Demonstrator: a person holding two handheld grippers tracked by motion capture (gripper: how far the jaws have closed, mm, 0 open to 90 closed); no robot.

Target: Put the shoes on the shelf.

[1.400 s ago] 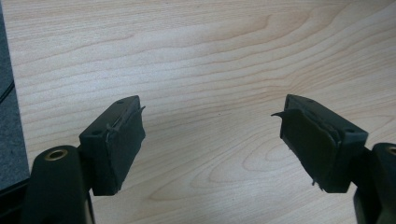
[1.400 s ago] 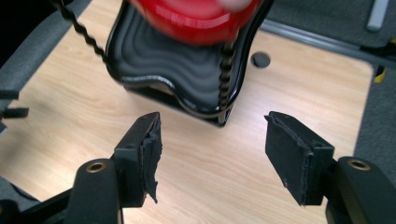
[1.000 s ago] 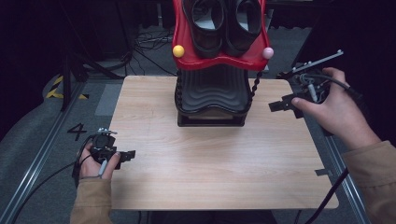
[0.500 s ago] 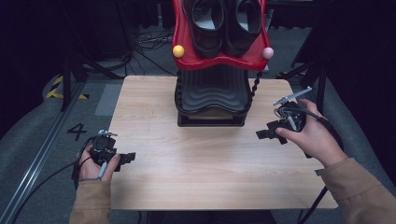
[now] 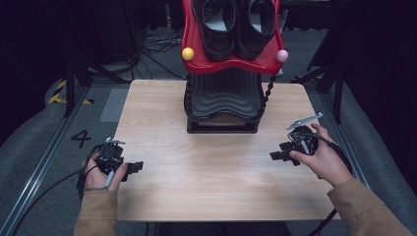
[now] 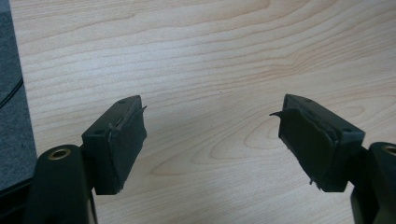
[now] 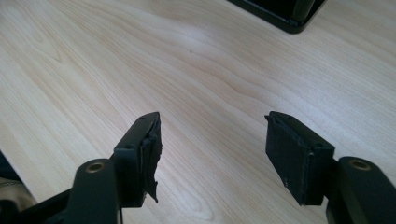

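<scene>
- The work centres on the pair of black shoes (image 5: pixel 235 24) at the top middle of the high view, sitting in the red tray (image 5: pixel 196 63) atop the black ribbed stand (image 5: pixel 223 98) at the far side of the table (image 5: pixel 206 182); nothing touches them.
- I judge this a rest or start pose: both hands are low by the near corners, well apart from the stand.
- My left gripper (image 5: pixel 134 167), lower left, has its jaws spread with only bare wood between them; they have just been closing a little.
- My right gripper (image 5: pixel 276 155), lower right, also stands spread and empty, with the stand's corner (image 7: pixel 285 14) ahead of it.
- Next, I think, a hand must rise and reach up to a shoe; whether the shoes are loose in the tray I cannot tell.
- Against the earlier frames, the right hand has dropped from beside the stand's upper right to near the tabletop; the left hand has stayed put.
</scene>
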